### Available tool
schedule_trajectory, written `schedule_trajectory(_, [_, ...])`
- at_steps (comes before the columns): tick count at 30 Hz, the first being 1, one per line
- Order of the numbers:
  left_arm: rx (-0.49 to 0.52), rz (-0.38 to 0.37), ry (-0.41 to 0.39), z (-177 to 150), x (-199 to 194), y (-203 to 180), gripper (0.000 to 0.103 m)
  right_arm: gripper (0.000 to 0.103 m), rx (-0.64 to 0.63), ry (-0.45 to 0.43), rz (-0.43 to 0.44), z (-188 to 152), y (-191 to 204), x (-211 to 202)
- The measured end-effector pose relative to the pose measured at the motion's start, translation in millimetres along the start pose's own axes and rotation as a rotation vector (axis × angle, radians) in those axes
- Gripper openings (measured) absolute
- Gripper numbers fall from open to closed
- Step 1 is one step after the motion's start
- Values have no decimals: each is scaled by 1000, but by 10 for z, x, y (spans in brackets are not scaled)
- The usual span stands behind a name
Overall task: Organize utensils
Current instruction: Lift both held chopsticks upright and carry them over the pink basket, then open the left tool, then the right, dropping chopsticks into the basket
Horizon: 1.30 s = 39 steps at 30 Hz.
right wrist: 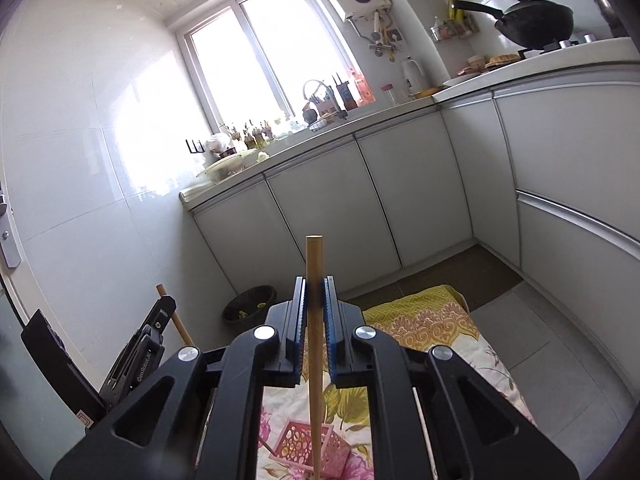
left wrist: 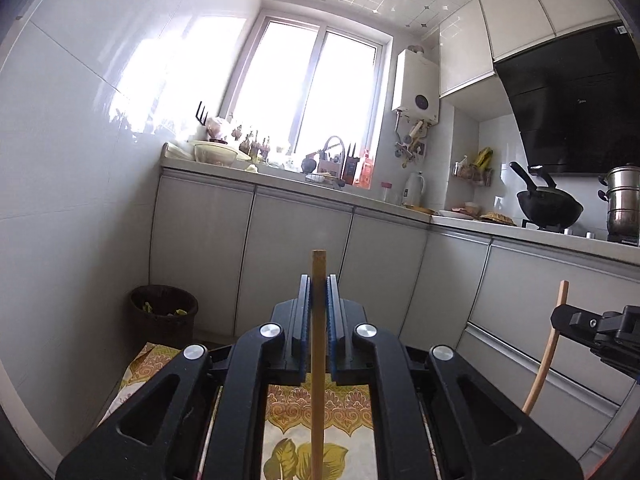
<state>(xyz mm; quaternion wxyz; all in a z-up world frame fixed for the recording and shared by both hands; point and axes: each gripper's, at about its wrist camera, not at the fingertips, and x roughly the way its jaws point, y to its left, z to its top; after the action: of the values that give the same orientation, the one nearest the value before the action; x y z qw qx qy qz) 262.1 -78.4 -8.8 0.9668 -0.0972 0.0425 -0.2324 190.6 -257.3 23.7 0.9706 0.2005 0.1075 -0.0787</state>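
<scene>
My left gripper is shut on a wooden chopstick that stands upright between its blue pads, its top end poking above the jaws. My right gripper is likewise shut on a second wooden chopstick, also upright. Each gripper shows in the other's view: the right gripper with its chopstick at the lower right, the left gripper with its chopstick at the lower left. A pink perforated utensil holder lies on the flowered cloth below the right gripper.
White kitchen cabinets run under a cluttered counter by the window. A dark waste bin stands in the floor corner. A black wok and a steel pot sit on the stove at the right.
</scene>
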Motion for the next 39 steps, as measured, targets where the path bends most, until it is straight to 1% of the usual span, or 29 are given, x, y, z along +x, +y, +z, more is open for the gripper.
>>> schedule_trajectory(2, [6,9,-5,-109,59,44,6,9,-9,-6,12,-61,13,131])
schedule_trajectory(7, [0,0,39,-380,137,151,7,9,-15,4,34,-209,42,375])
schedule_trajectory(8, [-4,-1,38,-399,121,186,8,9,-16,6,35,-242,42,400])
schedule_trajectory(9, [-5,-9,42,-409,104,205,12,9,-16,8,38,-262,50,431])
schedule_trajectory(13, [-23,-27,28,-302,4,299,15,9,-26,12,43,-310,84,540])
schedule_trajectory(16, [-22,-27,4,-166,-124,337,15,9,-48,1,44,-328,152,575])
schedule_trajectory(18, [-25,-10,-15,-82,-237,396,18,9,-66,-9,43,-349,211,583])
schedule_trajectory(20, [-35,9,-18,-33,-331,482,18,9,-84,-19,42,-380,271,607])
schedule_trajectory(22, [-52,27,-21,-21,-417,592,21,9,-98,-24,41,-442,314,647])
schedule_trajectory(24, [-46,49,-12,-54,-464,660,22,9,-114,-28,34,-533,338,697])
schedule_trajectory(28, [-36,87,25,-198,-491,779,23,12,-114,16,22,-800,324,859])
schedule_trajectory(31, [-50,107,51,-291,-513,876,28,12,-107,55,20,-993,283,933])
schedule_trajectory(34, [-59,121,66,-319,-553,941,34,13,-108,81,23,-1072,273,911])
schedule_trajectory(35, [-64,124,66,-299,-573,954,36,17,-105,77,24,-1065,271,864])
schedule_trajectory(36, [-67,126,63,-280,-602,958,36,32,-98,68,29,-1045,265,800])
schedule_trajectory(37, [-67,126,58,-254,-642,958,36,52,-86,53,40,-1000,260,715])
schedule_trajectory(39, [-66,120,41,-183,-743,931,36,66,-80,-8,49,-899,282,473])
